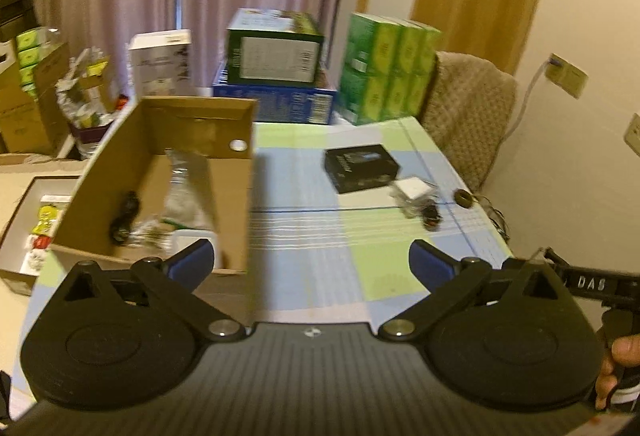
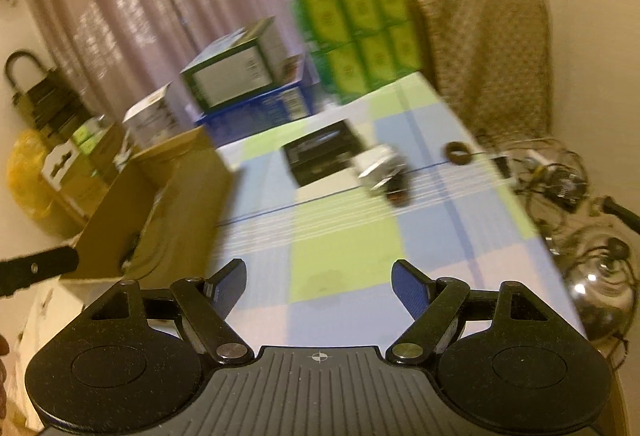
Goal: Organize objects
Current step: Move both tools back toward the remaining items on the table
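An open cardboard box (image 1: 224,116) (image 2: 188,196) stands on the left of the checked tablecloth (image 1: 320,256) (image 2: 340,244), holding a black item (image 1: 124,212) and crinkled clear wrapping (image 1: 184,180). Farther right lie a black box (image 1: 360,164) (image 2: 324,152), a small white packet (image 1: 412,188) (image 2: 376,164), a dark small object (image 1: 432,218) (image 2: 400,192) and a brown ring (image 1: 464,198) (image 2: 458,152). My left gripper (image 1: 312,260) is open beside the cardboard box, nothing between its blue pads. My right gripper (image 2: 318,284) is open over the cloth, also empty.
Green, blue and white cartons (image 1: 276,52) (image 2: 356,32) are stacked at the table's far end. A draped chair (image 1: 468,116) (image 2: 488,56) stands at the right. Cables and a glass vessel (image 2: 600,288) crowd the right edge. More boxes (image 1: 28,236) sit at the left.
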The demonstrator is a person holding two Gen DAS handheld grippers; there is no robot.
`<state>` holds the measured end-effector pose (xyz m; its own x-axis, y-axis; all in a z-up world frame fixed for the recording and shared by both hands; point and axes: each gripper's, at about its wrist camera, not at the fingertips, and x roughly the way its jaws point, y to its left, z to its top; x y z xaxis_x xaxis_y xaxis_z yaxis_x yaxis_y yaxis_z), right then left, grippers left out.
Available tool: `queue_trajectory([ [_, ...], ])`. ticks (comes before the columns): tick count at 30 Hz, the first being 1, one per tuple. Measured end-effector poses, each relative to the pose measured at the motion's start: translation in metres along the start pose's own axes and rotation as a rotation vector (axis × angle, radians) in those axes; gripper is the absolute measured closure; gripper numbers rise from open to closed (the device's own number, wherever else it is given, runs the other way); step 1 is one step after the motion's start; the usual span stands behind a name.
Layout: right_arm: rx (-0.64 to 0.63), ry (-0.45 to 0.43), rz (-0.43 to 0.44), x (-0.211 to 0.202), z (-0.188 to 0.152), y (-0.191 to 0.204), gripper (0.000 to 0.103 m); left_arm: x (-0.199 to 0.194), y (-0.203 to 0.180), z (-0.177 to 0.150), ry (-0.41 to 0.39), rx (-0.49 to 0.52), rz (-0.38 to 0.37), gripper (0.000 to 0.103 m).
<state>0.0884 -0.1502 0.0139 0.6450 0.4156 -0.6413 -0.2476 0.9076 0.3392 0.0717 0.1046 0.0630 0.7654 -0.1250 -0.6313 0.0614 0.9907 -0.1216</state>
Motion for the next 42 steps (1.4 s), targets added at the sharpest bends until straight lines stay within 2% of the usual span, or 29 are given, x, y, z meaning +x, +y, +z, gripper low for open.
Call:
queue_trajectory([
  [10,0.093,-0.033,-0.062,-0.023,0.015,-0.062,0.026,0.030,-0.056,-0.005,0.040,0.060,-0.051,0.001],
  [26,0.107,0.019,-0.104,-0.004,0.024,-0.104,0.026,0.074,-0.089,-0.004,0.092,0.077,-0.103,0.001],
  [35,-0.007,0.082,-0.135,0.036,0.042,-0.124,0.026,0.109,-0.101,0.002,0.125,0.094,-0.119,0.001],
  [42,-0.127,0.093,-0.118,0.081,0.060,-0.146,0.026,0.161,-0.116,0.008,0.146,0.088,-0.144,0.001],
])
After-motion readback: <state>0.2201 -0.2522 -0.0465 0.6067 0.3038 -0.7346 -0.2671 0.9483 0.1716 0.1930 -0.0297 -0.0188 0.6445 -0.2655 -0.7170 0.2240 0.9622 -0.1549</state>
